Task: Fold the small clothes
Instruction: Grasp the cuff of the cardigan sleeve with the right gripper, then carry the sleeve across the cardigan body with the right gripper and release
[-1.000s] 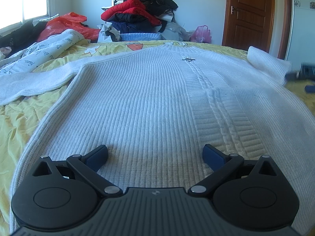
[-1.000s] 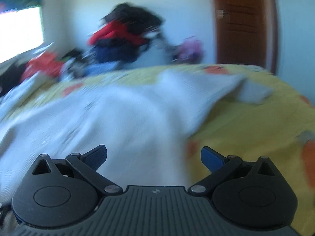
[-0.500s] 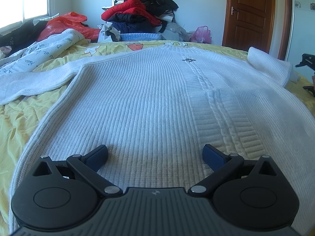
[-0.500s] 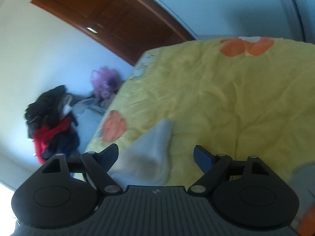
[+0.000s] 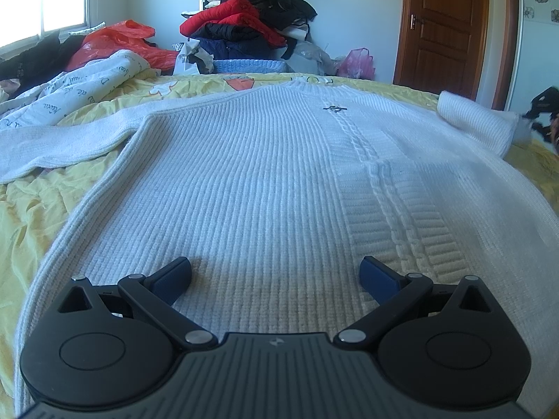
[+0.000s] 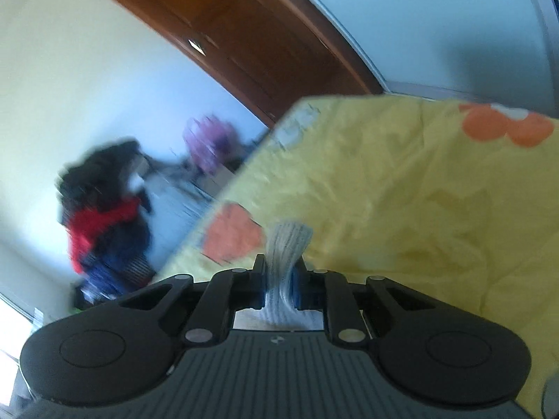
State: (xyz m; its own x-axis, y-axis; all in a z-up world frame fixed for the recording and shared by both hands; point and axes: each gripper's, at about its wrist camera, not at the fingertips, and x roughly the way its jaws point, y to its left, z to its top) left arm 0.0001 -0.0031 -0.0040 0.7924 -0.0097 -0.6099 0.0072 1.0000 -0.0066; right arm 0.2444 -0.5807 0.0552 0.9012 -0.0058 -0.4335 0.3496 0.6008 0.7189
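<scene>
With the right gripper (image 6: 279, 279) clamping the sleeve (image 6: 284, 244), carry it flat across the sweater (image 5: 244, 181) while the spread left gripper (image 5: 276, 276) pins the hem.

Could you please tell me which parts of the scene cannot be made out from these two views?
- Left wrist: the white sweater hem, hidden under the left gripper.
- Left wrist: the right gripper, cut by the frame edge.
- Right wrist: the clothes pile, motion-blurred.
- Right wrist: the sleeve beyond the pinch, behind the gripper body.
</scene>
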